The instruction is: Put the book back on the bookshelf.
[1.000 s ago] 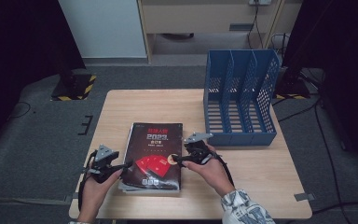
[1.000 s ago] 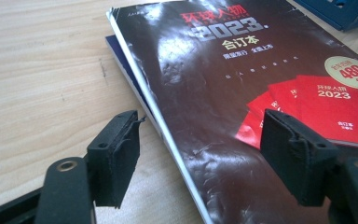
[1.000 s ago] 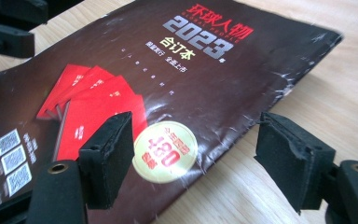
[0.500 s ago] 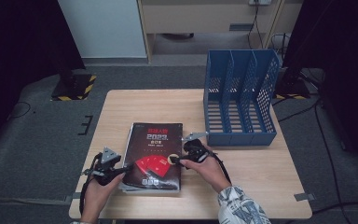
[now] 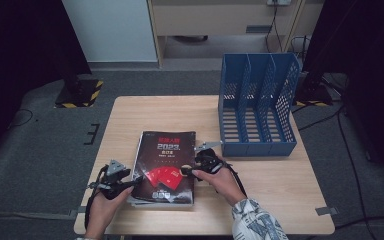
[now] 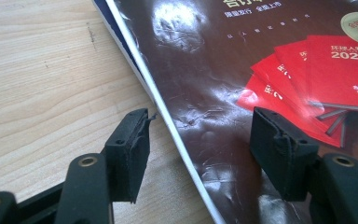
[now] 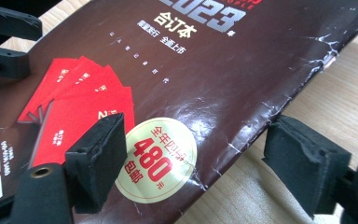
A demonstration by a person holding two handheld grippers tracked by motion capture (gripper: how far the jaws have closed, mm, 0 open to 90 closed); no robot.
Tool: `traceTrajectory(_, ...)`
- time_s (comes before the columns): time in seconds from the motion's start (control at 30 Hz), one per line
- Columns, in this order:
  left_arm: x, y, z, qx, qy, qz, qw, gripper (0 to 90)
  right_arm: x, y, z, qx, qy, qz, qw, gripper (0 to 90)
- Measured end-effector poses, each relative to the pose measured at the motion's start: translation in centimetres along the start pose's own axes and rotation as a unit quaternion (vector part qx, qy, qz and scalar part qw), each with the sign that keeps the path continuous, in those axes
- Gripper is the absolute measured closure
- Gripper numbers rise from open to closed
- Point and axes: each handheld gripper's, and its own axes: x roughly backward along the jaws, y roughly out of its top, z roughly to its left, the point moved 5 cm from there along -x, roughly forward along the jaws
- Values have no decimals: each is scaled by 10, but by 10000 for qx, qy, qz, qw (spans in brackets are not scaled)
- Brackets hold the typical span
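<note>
So far we have both grippers, left (image 5: 130,184) and right (image 5: 194,165), open astride opposite edges of the book (image 5: 166,165), lying flat on the counter (image 5: 260,175); gripping and lifting remain

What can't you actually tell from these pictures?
- What lies under the dark book: the cover hides it in the high view.
- Whether the left gripper fingers touch the book: unclear in its view.
- The file rack compartments' floors: too small in the high view.

Dark glossy book (image 5: 166,165) flat on table (image 5: 260,185)
</note>
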Motion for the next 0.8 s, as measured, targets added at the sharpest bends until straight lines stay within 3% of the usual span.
traceTrajectory(0.4, 1, -2, 1, 36, -56, -52, 10000, 396, 7, 18, 10, 59, 173, -200, 9996, 249)
traceTrajectory(0.8, 1, -3, 1, 78, -93, -91, 9999, 399, -13, 35, 17, 71, 233, 7, 9997, 246)
